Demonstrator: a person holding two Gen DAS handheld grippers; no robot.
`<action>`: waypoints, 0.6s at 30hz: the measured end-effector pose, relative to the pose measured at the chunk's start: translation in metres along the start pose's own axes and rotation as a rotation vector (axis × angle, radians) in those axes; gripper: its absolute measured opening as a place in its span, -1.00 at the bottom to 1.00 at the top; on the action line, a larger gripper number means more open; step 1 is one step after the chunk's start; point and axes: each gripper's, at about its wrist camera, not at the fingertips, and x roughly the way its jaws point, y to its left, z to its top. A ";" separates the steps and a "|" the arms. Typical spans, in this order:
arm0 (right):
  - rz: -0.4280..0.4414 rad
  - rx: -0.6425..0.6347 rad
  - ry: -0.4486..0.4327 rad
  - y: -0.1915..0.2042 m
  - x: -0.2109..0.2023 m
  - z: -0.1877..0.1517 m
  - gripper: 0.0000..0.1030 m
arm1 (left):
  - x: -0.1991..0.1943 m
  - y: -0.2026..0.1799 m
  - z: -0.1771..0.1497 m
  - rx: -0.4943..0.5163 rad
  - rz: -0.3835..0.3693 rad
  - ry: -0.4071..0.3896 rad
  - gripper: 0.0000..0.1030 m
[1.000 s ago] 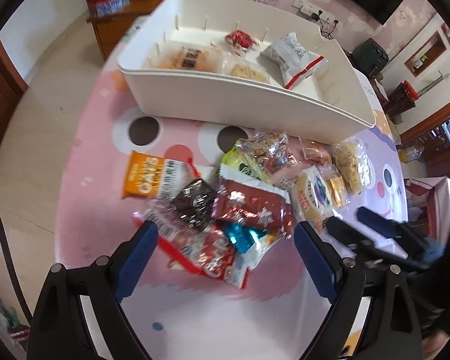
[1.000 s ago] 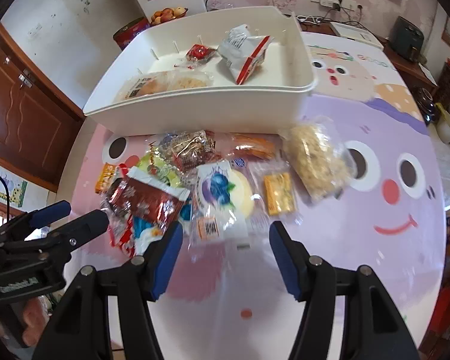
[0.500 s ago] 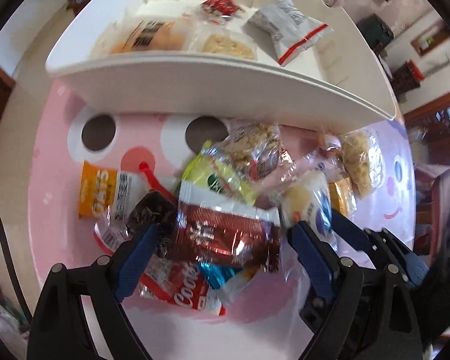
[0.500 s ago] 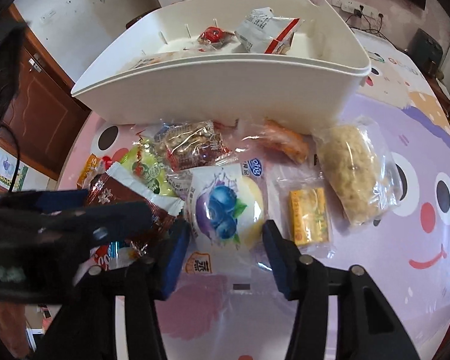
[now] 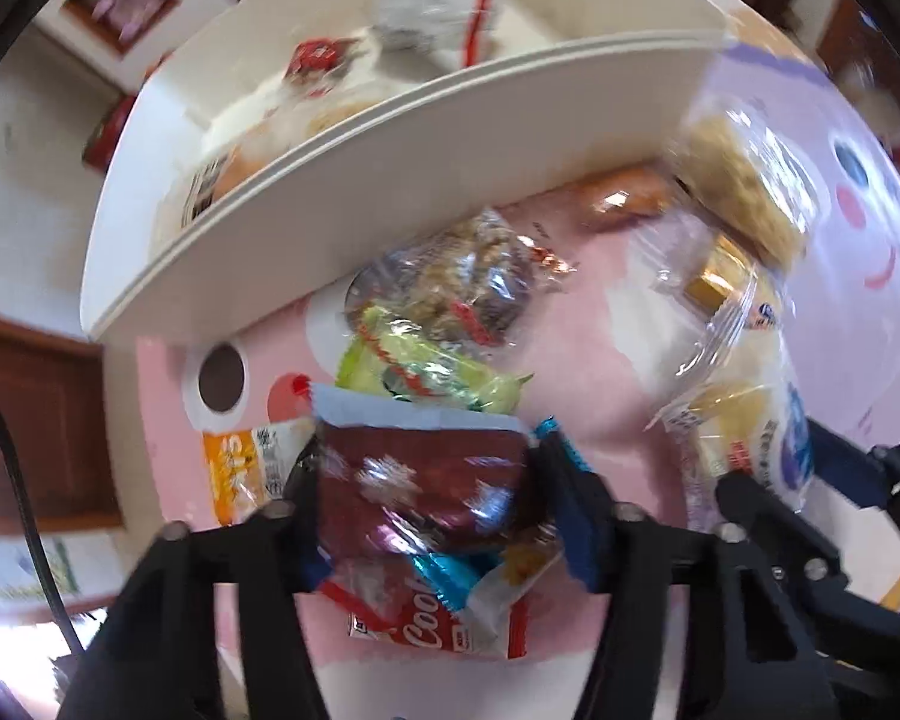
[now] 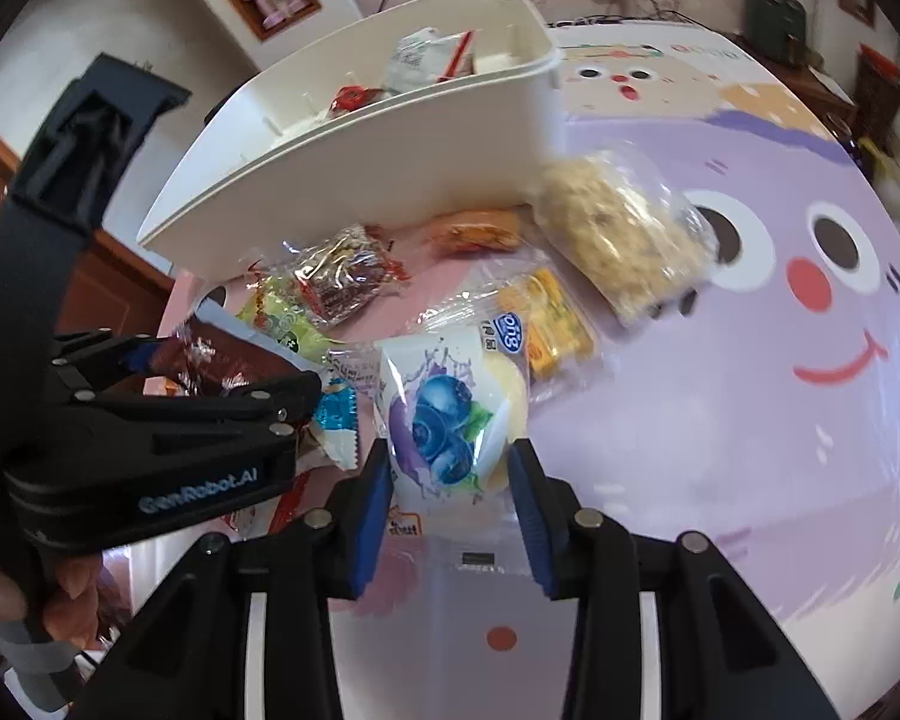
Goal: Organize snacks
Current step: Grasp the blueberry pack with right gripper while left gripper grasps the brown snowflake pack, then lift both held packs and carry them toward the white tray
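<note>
A pile of wrapped snacks lies on the cartoon table mat in front of a white bin (image 5: pixel 354 180) (image 6: pixel 390 162). My left gripper (image 5: pixel 426 480) is shut on a dark red foil packet (image 5: pixel 420 486), which also shows in the right wrist view (image 6: pixel 222 360). My right gripper (image 6: pixel 450 480) is closed around a blueberry bun packet (image 6: pixel 450 414), its pads touching the packet's sides. The bin holds a white-and-red bag (image 6: pixel 426 54), a small red sweet (image 6: pixel 351 99) and bread packets (image 5: pixel 258 144).
Loose on the mat are a green packet (image 5: pixel 426 372), a clear nut bar (image 6: pixel 342 282), an orange oats packet (image 5: pixel 240 468), a red cookie packet (image 5: pixel 438 624), a yellow cake (image 6: pixel 552 318), a puffed rice cake (image 6: pixel 618 240) and an orange snack (image 6: pixel 474 231).
Both grippers moved forward into the pile and closed. The left one closed on the dark red packet, the right one on the blueberry bun packet.
</note>
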 end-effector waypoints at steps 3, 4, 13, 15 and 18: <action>0.002 0.021 -0.008 -0.005 -0.005 -0.005 -0.26 | 0.006 -0.014 -0.001 0.053 -0.010 0.036 -0.67; 0.001 0.025 -0.012 -0.006 -0.007 -0.008 -0.27 | 0.009 -0.016 -0.002 0.059 -0.003 0.047 -0.72; 0.012 0.062 -0.050 -0.018 -0.026 -0.019 -0.29 | 0.009 -0.022 -0.012 0.064 0.027 0.029 -0.80; 0.017 0.071 -0.058 -0.021 -0.030 -0.021 -0.29 | 0.004 -0.021 -0.015 0.058 0.019 0.021 -0.80; 0.020 0.072 -0.065 -0.024 -0.034 -0.022 -0.30 | -0.006 -0.014 -0.020 0.044 0.001 0.003 -0.80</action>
